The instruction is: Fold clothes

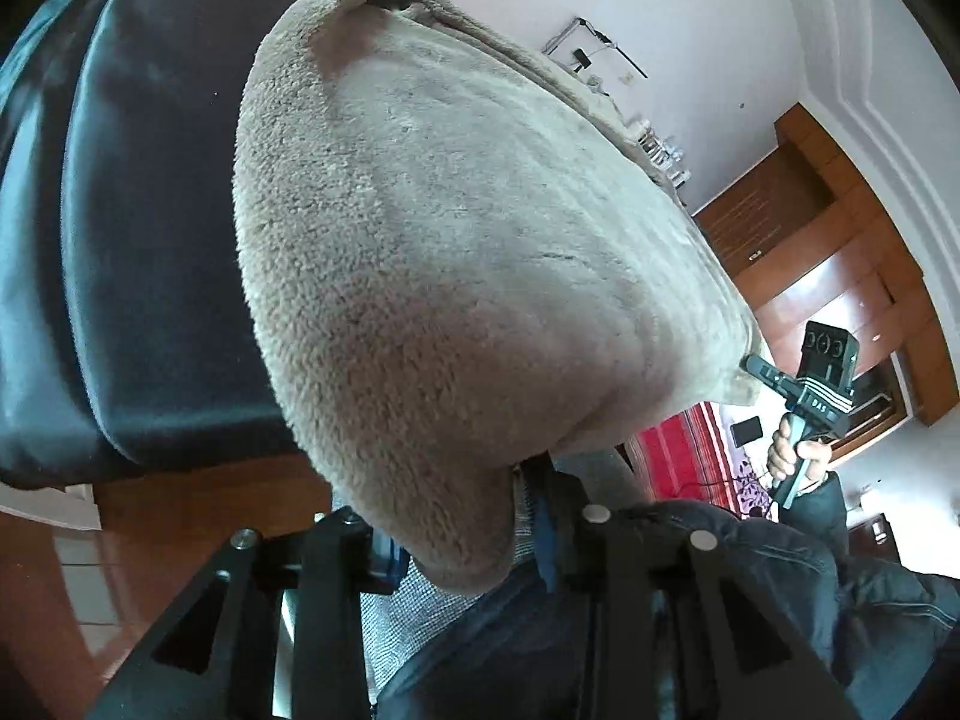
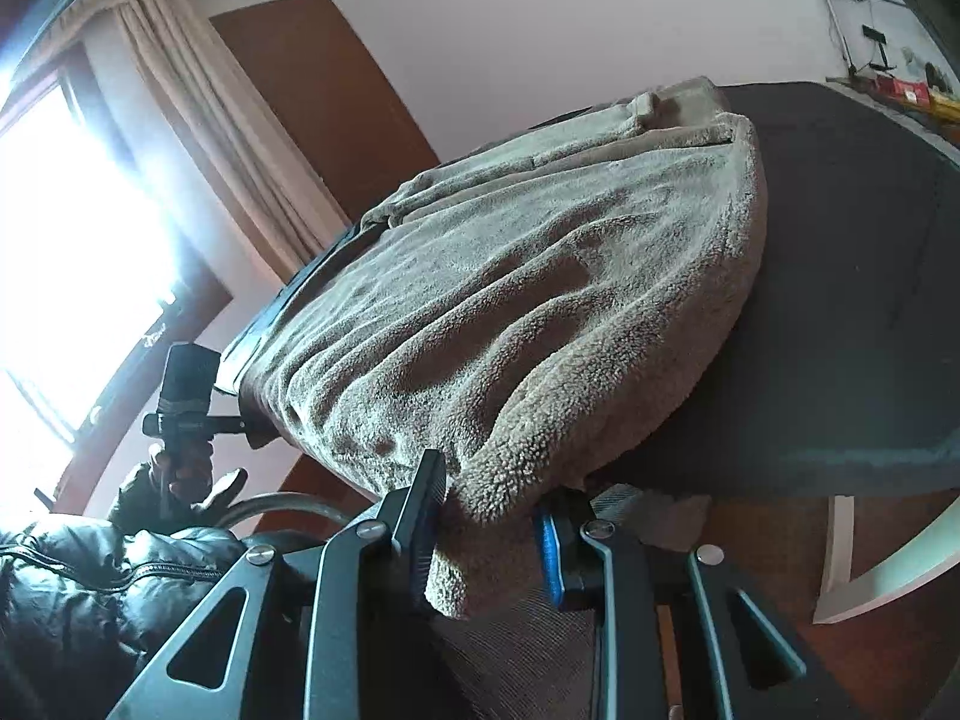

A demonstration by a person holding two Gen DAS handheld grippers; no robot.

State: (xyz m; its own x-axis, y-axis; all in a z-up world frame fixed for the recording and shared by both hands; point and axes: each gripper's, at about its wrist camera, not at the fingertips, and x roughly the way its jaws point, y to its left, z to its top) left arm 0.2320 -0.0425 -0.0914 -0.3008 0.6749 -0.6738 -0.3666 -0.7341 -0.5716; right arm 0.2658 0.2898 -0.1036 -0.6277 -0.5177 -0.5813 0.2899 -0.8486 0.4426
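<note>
A fluffy beige garment (image 1: 456,252) is lying on a table with a dark cover (image 1: 138,228), and its near edge is hanging over the table's front side. A person is holding a claw in each hand.

In the left wrist view, the left claw (image 1: 462,546) is squeezing one bottom corner of the garment. The fuzzy cloth is filling the gap between its two black fingers (image 1: 360,546). This view is also showing the right claw (image 1: 757,367) from far off, at the other bottom corner, with the person's hand (image 1: 798,450) wrapping around its handle. Behind it are a brown wooden cupboard (image 1: 828,276) and a red striped cloth (image 1: 684,450), which the other view is not showing.

In the right wrist view, the right claw (image 2: 495,531) is pinching its corner of the garment between a black pad and a blue pad (image 2: 549,558). The cloth is bunching into long folds here. Only this view is showing a bright window (image 2: 66,240), a pale curtain (image 2: 198,114), a brown door (image 2: 324,102) and the person's shiny black jacket (image 2: 78,594). The left claw (image 2: 255,429) is sitting small at the far corner, touching the cloth.
</note>
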